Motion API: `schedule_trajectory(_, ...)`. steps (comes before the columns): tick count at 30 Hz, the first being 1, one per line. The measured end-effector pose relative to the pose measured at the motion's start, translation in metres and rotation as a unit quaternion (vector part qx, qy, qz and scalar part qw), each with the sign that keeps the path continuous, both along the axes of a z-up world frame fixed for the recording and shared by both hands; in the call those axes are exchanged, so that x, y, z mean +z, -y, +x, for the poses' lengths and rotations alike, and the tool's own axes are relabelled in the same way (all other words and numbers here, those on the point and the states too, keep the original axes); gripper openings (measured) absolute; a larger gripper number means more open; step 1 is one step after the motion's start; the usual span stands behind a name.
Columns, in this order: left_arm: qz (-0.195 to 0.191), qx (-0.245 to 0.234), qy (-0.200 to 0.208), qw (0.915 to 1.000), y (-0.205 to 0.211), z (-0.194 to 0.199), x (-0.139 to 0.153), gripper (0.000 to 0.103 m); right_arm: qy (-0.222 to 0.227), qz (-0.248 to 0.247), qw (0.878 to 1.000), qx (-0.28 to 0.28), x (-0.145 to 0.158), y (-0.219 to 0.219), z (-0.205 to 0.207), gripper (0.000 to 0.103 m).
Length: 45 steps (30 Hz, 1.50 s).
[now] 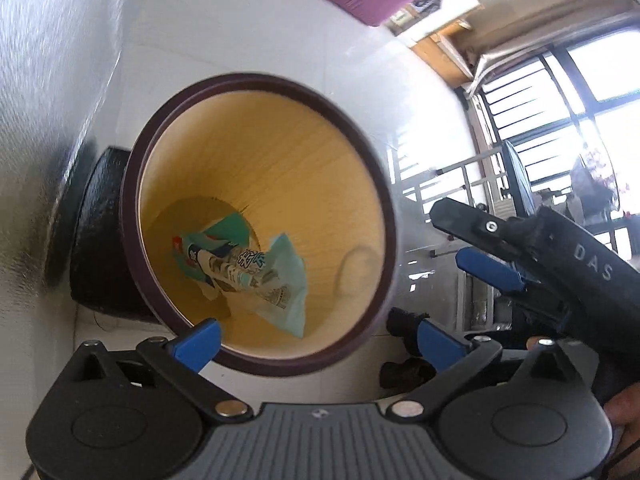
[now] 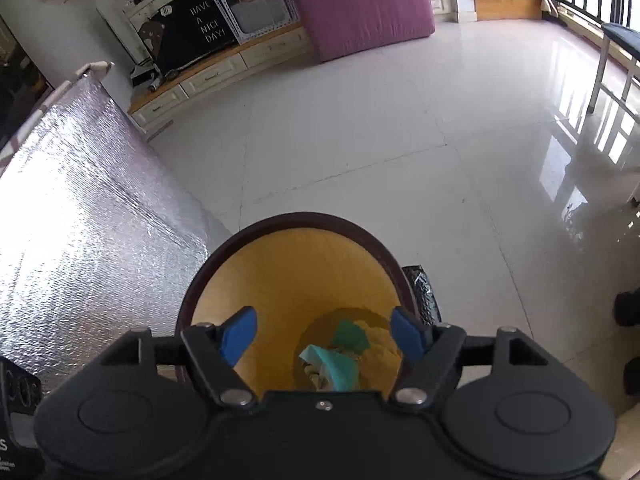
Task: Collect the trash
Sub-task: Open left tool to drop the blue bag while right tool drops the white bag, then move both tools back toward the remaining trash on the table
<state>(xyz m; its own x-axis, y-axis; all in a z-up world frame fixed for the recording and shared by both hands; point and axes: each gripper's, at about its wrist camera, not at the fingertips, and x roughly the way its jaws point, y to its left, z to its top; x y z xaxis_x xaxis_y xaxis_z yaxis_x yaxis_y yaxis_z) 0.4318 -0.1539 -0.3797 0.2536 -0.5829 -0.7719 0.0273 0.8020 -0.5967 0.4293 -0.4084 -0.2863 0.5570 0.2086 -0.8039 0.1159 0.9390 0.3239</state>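
Blue-padded left gripper and right gripper both angle steeply down over the bin, jaws spread, empty. Teal wrapper lies slantwise on its bottom.

"DAS" stands on the right hand-held gripper; "HAVE A NICE DAY!" on a black board.

White tiled floor carries round bin, purple mattress, silver foil panel.
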Motion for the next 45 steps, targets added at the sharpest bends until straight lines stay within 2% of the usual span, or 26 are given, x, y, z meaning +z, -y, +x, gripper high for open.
schedule_trajectory(6, 0.038, -0.02, 0.03, 0.9986, -0.002, -0.018, 0.028, 0.103, 0.01, -0.016, 1.0, -0.004, 0.017, 0.004, -0.025, 0.082)
schedule_trajectory(11, 0.073, -0.019, 0.06, 0.9953, -0.005, -0.033, 0.05, 0.103, 0.02, -0.024, 0.999, 0.014, 0.034, 0.002, -0.049, 0.087)
schedule_trajectory(14, 0.086, -0.021, 0.076, 0.9931, -0.005, -0.044, 0.065, 0.103, 0.029, -0.03, 0.999, 0.02, 0.047, 0.004, -0.063, 0.095)
schedule_trajectory(16, 0.096, -0.022, 0.092, 0.9908, -0.006, -0.052, 0.077, 0.103, 0.035, -0.035, 0.999, 0.021, 0.056, 0.005, -0.073, 0.095)
schedule_trajectory(18, 0.107, -0.021, 0.104, 0.9886, -0.006, -0.06, 0.085, 0.103, 0.04, -0.034, 0.998, 0.017, 0.063, 0.01, -0.084, 0.101)
schedule_trajectory(33, 0.149, -0.011, 0.146, 0.9779, -0.029, -0.109, 0.13, 0.103, 0.074, -0.069, 0.995, 0.022, 0.101, 0.004, -0.141, 0.103)
schedule_trajectory(45, 0.181, -0.008, 0.204, 0.962, -0.043, -0.146, 0.162, 0.103, 0.1, -0.093, 0.991, 0.016, 0.12, 0.002, -0.19, 0.103)
